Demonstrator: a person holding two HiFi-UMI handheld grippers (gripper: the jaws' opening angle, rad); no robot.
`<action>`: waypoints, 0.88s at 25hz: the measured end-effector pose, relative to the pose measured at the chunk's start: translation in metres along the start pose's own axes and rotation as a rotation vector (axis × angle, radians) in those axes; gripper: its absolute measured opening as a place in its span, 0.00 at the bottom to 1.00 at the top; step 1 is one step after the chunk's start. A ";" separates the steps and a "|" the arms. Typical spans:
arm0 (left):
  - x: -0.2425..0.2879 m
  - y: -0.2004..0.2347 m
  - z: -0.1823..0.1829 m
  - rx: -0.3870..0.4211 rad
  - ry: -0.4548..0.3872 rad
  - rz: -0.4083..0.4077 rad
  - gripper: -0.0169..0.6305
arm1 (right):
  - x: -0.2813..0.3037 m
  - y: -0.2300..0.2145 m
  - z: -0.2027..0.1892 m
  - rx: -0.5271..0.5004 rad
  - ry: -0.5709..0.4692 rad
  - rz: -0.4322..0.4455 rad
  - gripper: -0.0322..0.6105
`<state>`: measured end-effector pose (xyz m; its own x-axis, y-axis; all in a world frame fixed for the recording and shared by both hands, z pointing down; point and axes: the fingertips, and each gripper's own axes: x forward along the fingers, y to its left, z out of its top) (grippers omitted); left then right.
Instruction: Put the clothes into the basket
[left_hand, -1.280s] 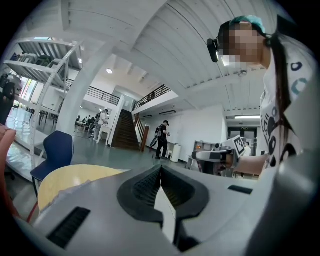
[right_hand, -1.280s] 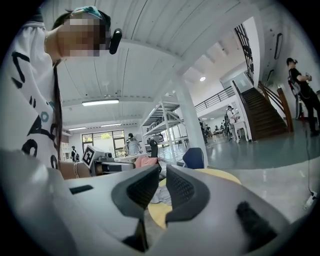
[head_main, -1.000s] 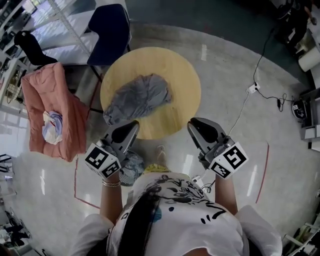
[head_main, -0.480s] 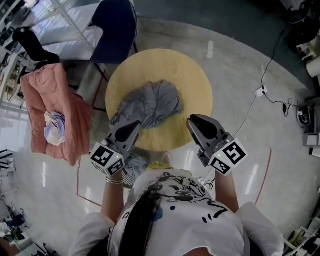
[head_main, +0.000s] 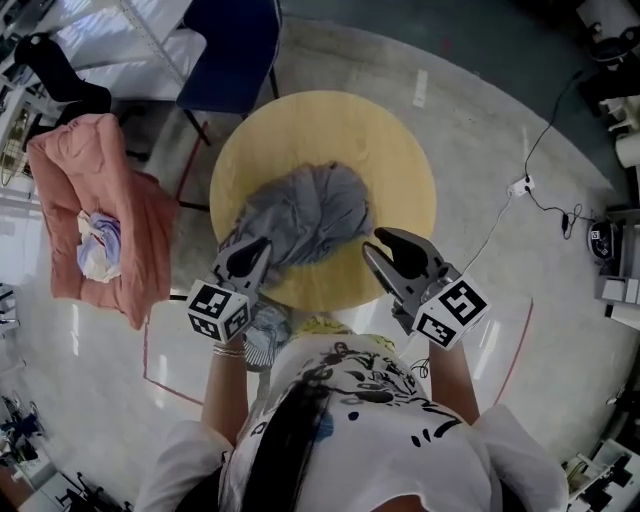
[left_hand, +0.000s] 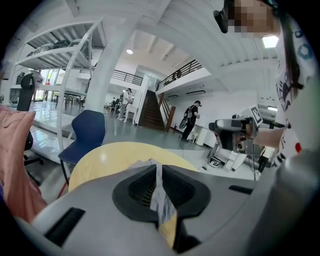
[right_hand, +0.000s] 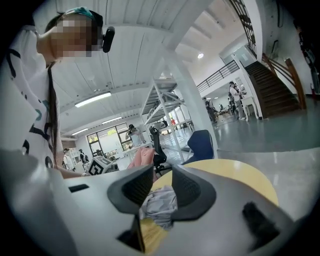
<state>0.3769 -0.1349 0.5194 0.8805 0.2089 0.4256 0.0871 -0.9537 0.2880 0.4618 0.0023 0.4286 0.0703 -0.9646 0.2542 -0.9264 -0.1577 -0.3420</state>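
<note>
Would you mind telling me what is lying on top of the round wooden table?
A crumpled grey garment lies on the round table, toward its near edge. Whatever may be beneath its folds is covered.

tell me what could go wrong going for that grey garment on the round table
The left gripper is at the grey garment with its fingers shut; unless they open, it may just shove the cloth. The garment is a loose heap, so a pinch may catch one fold and the rest could trail on the way to the pink basket.
</note>
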 end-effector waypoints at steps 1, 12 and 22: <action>0.003 0.006 -0.004 -0.005 0.011 0.015 0.08 | 0.004 -0.003 -0.003 0.004 0.012 0.005 0.21; 0.035 0.060 -0.084 0.104 0.298 0.104 0.51 | 0.054 -0.012 -0.051 0.059 0.147 0.082 0.25; 0.073 0.057 -0.141 0.235 0.564 0.103 0.49 | 0.050 -0.022 -0.050 0.110 0.107 0.093 0.25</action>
<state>0.3802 -0.1436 0.6882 0.5137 0.1343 0.8474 0.1719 -0.9838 0.0517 0.4670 -0.0323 0.4937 -0.0593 -0.9491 0.3094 -0.8806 -0.0962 -0.4639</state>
